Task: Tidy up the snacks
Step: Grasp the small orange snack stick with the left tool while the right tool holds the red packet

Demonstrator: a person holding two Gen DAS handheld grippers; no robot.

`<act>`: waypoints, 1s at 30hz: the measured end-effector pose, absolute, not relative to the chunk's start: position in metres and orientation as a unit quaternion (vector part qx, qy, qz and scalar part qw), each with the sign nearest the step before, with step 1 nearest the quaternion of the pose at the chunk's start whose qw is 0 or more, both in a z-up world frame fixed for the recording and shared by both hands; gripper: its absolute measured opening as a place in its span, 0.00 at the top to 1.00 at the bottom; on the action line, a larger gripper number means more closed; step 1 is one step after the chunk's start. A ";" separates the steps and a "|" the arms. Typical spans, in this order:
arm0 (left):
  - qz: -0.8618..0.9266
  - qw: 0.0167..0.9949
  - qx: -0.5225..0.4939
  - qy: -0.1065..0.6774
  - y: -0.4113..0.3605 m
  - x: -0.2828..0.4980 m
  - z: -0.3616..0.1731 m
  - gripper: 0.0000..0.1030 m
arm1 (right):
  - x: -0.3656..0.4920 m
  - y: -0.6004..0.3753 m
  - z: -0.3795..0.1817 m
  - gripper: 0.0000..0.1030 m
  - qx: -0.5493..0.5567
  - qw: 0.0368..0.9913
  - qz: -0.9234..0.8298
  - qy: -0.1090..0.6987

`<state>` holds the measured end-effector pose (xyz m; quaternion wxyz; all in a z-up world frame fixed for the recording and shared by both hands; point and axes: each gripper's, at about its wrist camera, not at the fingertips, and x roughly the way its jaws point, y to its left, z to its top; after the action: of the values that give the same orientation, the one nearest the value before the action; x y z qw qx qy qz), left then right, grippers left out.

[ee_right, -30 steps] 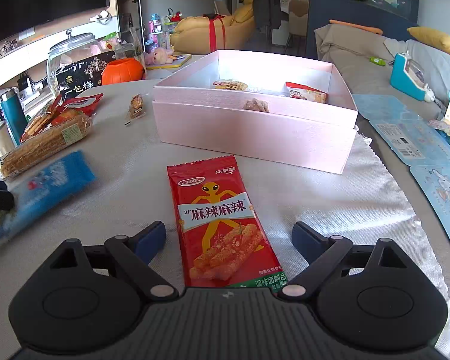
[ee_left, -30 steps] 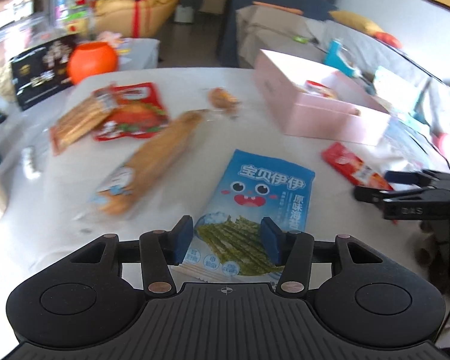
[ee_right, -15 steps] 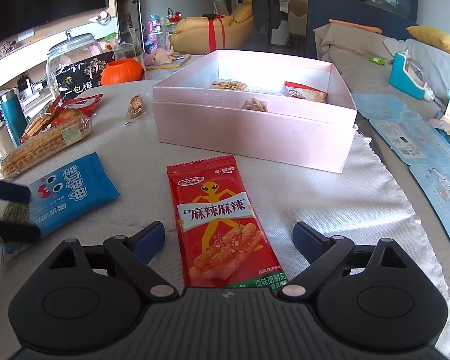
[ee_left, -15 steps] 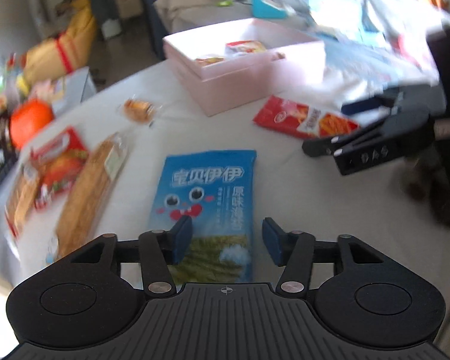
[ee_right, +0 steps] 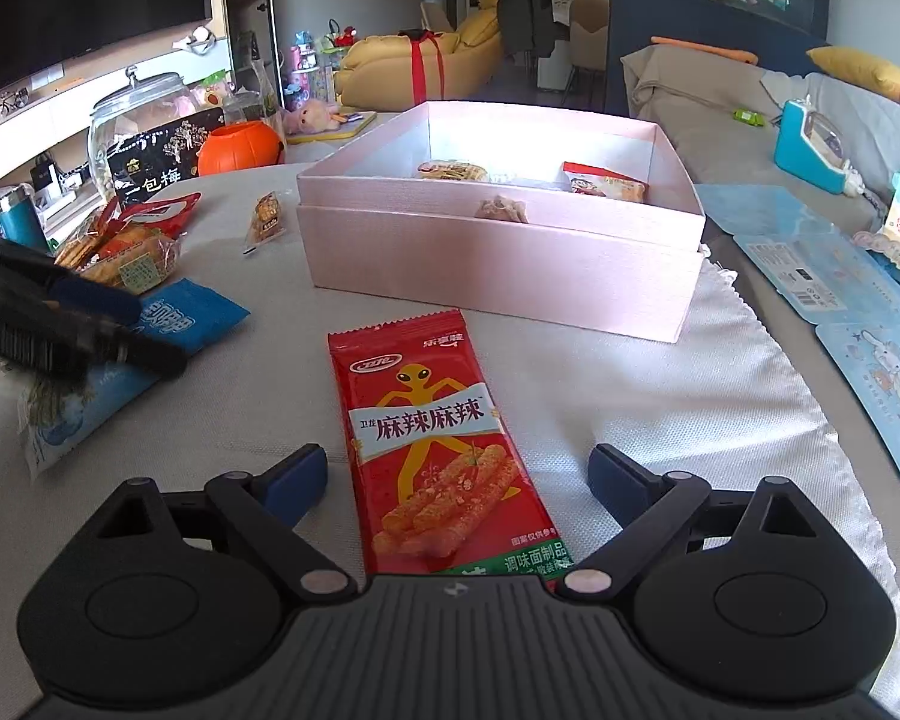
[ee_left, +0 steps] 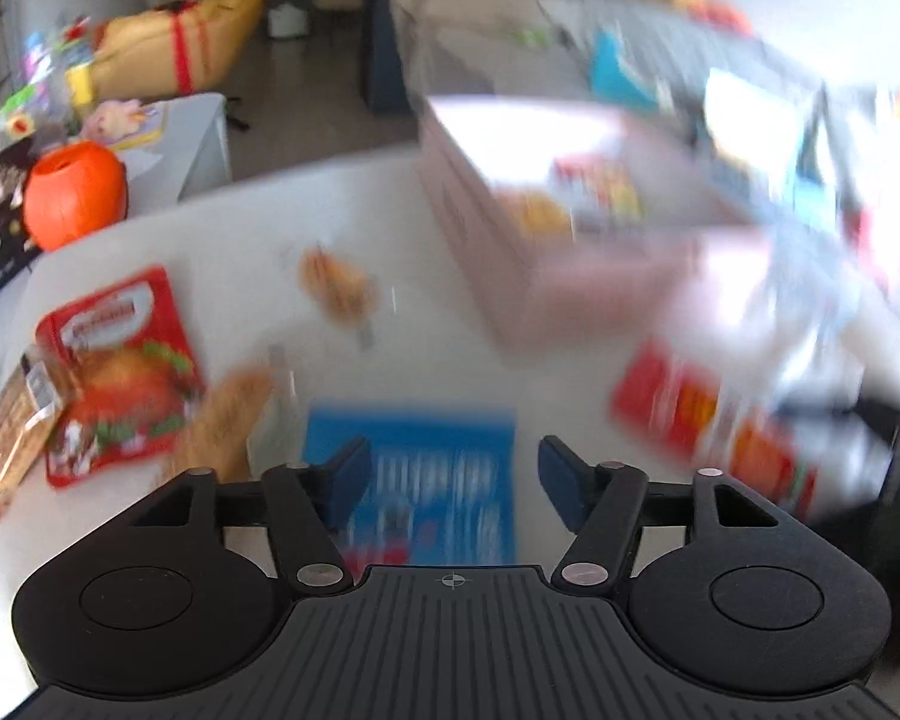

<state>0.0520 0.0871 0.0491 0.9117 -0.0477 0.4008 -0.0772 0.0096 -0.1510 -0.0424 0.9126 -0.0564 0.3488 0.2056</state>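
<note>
My left gripper [ee_left: 453, 468] hovers over a blue seaweed packet [ee_left: 414, 468] that lies flat on the grey table; its jaws are opening and the pads stand clear of the packet. This view is motion-blurred. In the right wrist view the left gripper [ee_right: 132, 324] is at the left edge, above the blue seaweed packet [ee_right: 180, 318]. My right gripper [ee_right: 456, 468] is open, with a red spicy-strip packet [ee_right: 432, 420] lying on the table between its fingers, untouched. Behind it stands the open pink box [ee_right: 498, 258], which holds a few snacks.
At the far left lie a red chicken packet [ee_left: 120, 372], a long bread pack [ee_left: 222, 426] and a small snack [ee_right: 266, 216]. An orange pumpkin pot [ee_right: 240, 147] and a glass jar [ee_right: 132, 120] stand behind. Blue cards [ee_right: 810, 264] lie to the right.
The left gripper has swung across the table and its jaws have widened. In the right wrist view it has come in from the left over the blue packet. The right gripper has not moved.
</note>
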 end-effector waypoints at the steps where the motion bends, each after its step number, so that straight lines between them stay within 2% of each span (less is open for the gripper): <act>1: -0.070 0.916 -0.067 0.390 0.091 0.058 0.056 0.35 | 0.010 -0.151 -0.042 0.08 -0.056 0.913 0.206 0.349; 5: -0.031 0.920 -0.146 0.363 0.117 0.102 0.072 0.36 | 0.010 -0.151 -0.042 0.08 -0.056 0.913 0.206 0.349; 9: 0.000 0.906 -0.193 0.376 0.132 0.147 0.064 0.37 | 0.009 -0.151 -0.042 0.08 -0.055 0.913 0.206 0.349; 14: 0.035 0.899 -0.135 0.416 0.122 0.184 0.035 0.37 | 0.010 -0.153 -0.043 0.08 -0.053 0.912 0.208 0.349; 16: 0.040 0.893 -0.118 0.433 0.117 0.188 0.024 0.41 | 0.010 -0.152 -0.043 0.08 -0.053 0.912 0.208 0.349; 22: 0.015 0.903 -0.044 0.428 0.103 0.161 0.019 0.43 | 0.010 -0.151 -0.043 0.07 -0.055 0.912 0.208 0.350; 23: 0.011 0.904 -0.036 0.426 0.104 0.157 0.018 0.45 | 0.010 -0.152 -0.043 0.06 -0.056 0.912 0.208 0.350; 24: 0.008 0.905 -0.030 0.423 0.105 0.153 0.018 0.53 | 0.010 -0.150 -0.043 0.06 -0.058 0.911 0.209 0.351; 25: 0.007 0.906 -0.032 0.421 0.107 0.148 0.019 0.69 | 0.011 -0.150 -0.043 0.06 -0.061 0.911 0.209 0.351; 26: 0.007 0.906 -0.054 0.420 0.113 0.143 0.021 0.76 | 0.011 -0.149 -0.043 0.05 -0.063 0.911 0.208 0.352; 28: -0.013 0.907 -0.108 0.408 0.123 0.133 0.029 0.76 | 0.011 -0.149 -0.043 0.05 -0.063 0.910 0.209 0.352; 30: -0.030 0.916 -0.096 0.387 0.118 0.117 0.041 0.76 | 0.012 -0.149 -0.043 0.05 -0.063 0.910 0.209 0.352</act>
<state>0.1169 0.1183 0.0408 0.9165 -0.0963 0.3872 -0.0299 0.0117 -0.1490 -0.0435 0.9102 -0.0629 0.3522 0.2085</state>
